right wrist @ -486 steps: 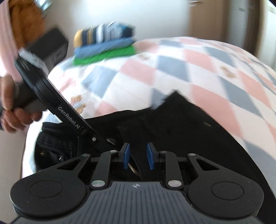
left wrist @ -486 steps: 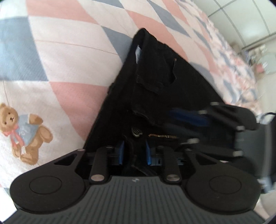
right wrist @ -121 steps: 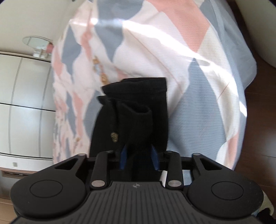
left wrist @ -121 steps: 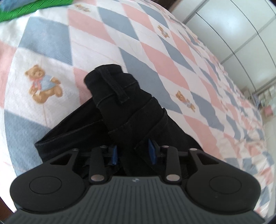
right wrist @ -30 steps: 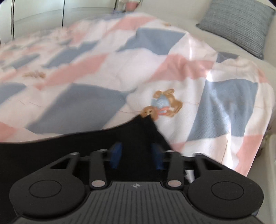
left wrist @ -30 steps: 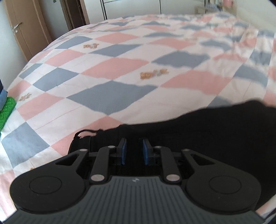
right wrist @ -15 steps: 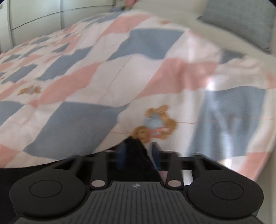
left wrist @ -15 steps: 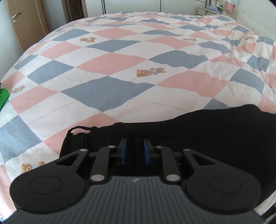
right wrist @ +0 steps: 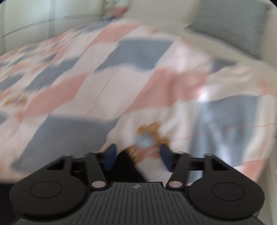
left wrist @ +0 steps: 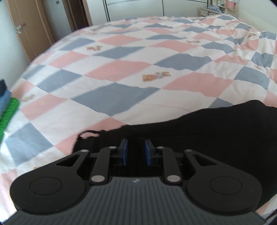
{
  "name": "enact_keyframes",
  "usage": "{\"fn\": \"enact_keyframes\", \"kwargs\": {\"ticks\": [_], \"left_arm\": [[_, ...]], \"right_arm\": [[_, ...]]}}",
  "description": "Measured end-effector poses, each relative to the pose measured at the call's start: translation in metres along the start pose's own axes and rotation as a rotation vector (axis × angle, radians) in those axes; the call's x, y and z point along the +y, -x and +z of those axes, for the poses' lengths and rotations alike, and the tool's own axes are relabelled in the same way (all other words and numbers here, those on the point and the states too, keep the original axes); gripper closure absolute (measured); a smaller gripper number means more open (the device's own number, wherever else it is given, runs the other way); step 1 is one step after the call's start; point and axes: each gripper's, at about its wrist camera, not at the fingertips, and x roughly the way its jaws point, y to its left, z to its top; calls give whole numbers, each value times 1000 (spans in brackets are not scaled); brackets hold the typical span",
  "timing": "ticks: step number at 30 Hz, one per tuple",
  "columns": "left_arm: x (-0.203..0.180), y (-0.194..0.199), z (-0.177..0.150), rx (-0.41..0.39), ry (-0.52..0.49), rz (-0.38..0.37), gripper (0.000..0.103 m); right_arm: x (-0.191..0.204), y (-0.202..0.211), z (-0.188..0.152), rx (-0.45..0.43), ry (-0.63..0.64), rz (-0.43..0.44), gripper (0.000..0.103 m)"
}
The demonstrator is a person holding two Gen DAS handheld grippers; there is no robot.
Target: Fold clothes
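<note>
The black trousers [left wrist: 216,131] lie stretched across the near part of the checked quilt [left wrist: 121,69] in the left wrist view, one belt loop sticking out at their left end. My left gripper [left wrist: 136,152] is at the waistband, its blue pads close together with black cloth between them. The right wrist view is blurred. There my right gripper [right wrist: 137,155] has its jaws opening wide. A corner of the black cloth [right wrist: 124,166] lies loose between them, nearer the left pad, with neither pad pressing on it.
A stack of folded clothes [left wrist: 8,107], green and blue, sits at the bed's left edge. A wooden door [left wrist: 26,26] and white wardrobe [left wrist: 135,7] stand beyond the bed. A grey pillow [right wrist: 225,22] lies at the far right, where the quilt [right wrist: 121,77] drops off.
The right jaws have spread apart and let go of the trouser corner they pinched, which now lies loose between them. The left gripper keeps its narrow hold and has barely moved.
</note>
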Motion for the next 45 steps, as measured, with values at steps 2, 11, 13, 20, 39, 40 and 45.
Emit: {"fn": "enact_keyframes", "kwargs": {"ticks": [2, 11, 13, 20, 39, 40, 45], "left_arm": [[-2, 10, -1, -11, 20, -20, 87], [-5, 7, -22, 44, -23, 15, 84], [2, 19, -20, 28, -9, 39, 84], [17, 5, -49, 90, 37, 70, 84], [-107, 112, 5, 226, -189, -122, 69], [-118, 121, 7, 228, -194, -128, 68], [-163, 163, 20, 221, -171, -135, 59]], "right_arm": [[9, 28, -3, -56, 39, 56, 44], [69, 44, -91, 112, 359, 282, 39], [56, 39, -74, 144, 227, 240, 44], [51, 91, -69, 149, 115, 349, 39], [72, 201, -70, 374, -94, 281, 28], [72, 208, -69, 382, -87, 276, 28], [76, 241, -59, 391, -9, 292, 26]]}}
